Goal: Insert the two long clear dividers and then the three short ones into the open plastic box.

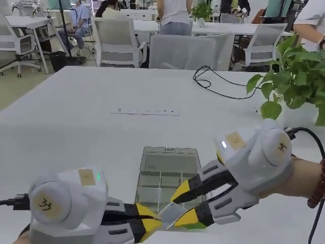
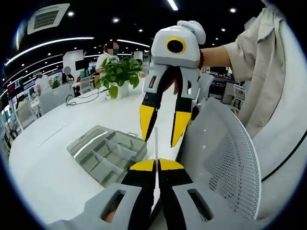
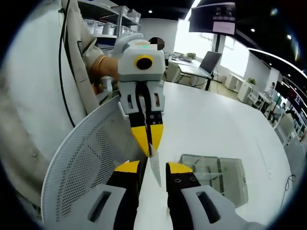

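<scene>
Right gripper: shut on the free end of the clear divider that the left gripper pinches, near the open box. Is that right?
No. The right gripper is open: the right gripper view shows its jaws apart, the clear divider between them. The left gripper does pinch the divider, near the open box.

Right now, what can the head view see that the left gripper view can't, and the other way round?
Head view: the white power strip lying on the table beyond the clear plastic box. Left gripper view: a white mesh chair back, a beige sleeve and ceiling lights. Both: that box, the potted plant, the open right gripper, and the clear divider that the left gripper is shut on.
</scene>
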A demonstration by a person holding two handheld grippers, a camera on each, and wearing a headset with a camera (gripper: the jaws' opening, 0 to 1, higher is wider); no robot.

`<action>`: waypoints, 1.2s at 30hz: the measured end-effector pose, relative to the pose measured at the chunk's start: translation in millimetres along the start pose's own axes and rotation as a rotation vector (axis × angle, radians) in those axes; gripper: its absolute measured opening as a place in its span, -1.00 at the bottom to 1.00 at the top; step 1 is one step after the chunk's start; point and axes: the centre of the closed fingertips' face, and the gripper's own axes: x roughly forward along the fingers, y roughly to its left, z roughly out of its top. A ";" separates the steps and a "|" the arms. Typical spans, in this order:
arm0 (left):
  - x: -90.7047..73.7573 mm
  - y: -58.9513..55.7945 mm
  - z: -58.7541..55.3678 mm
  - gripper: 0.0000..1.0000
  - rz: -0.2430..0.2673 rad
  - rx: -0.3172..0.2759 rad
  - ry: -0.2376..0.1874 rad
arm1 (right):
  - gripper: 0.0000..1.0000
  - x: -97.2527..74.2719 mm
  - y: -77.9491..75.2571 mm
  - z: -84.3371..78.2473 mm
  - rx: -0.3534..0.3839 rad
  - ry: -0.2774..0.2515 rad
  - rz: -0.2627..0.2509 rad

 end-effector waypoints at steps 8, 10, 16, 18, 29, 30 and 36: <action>2.0 -11.8 5.7 -1.00 -0.061 0.041 -0.026 | -0.76 -0.4 12.6 -2.3 0.027 -0.016 0.069; 2.4 -14.4 5.4 -1.00 -0.076 0.056 -0.019 | -0.82 -0.7 16.2 -0.7 0.041 -0.030 0.090; 3.6 -17.5 7.0 -1.00 -0.093 0.064 -0.029 | -0.93 -2.3 17.5 -1.1 0.040 -0.038 0.104; 4.0 -17.5 7.7 -1.00 -0.093 0.061 -0.035 | -0.94 -2.9 17.4 -1.0 0.025 -0.039 0.105; 3.7 -16.0 9.4 -1.00 -0.083 0.062 -0.048 | -0.95 -3.7 16.2 -0.3 0.036 -0.041 0.107; 3.6 -16.1 9.1 -1.00 -0.083 0.061 -0.047 | -0.95 -3.6 15.9 -0.5 0.040 -0.039 0.107; 3.3 -14.0 9.7 -0.80 -0.066 0.038 -0.063 | -0.95 -4.3 7.9 -1.3 0.055 -0.032 0.078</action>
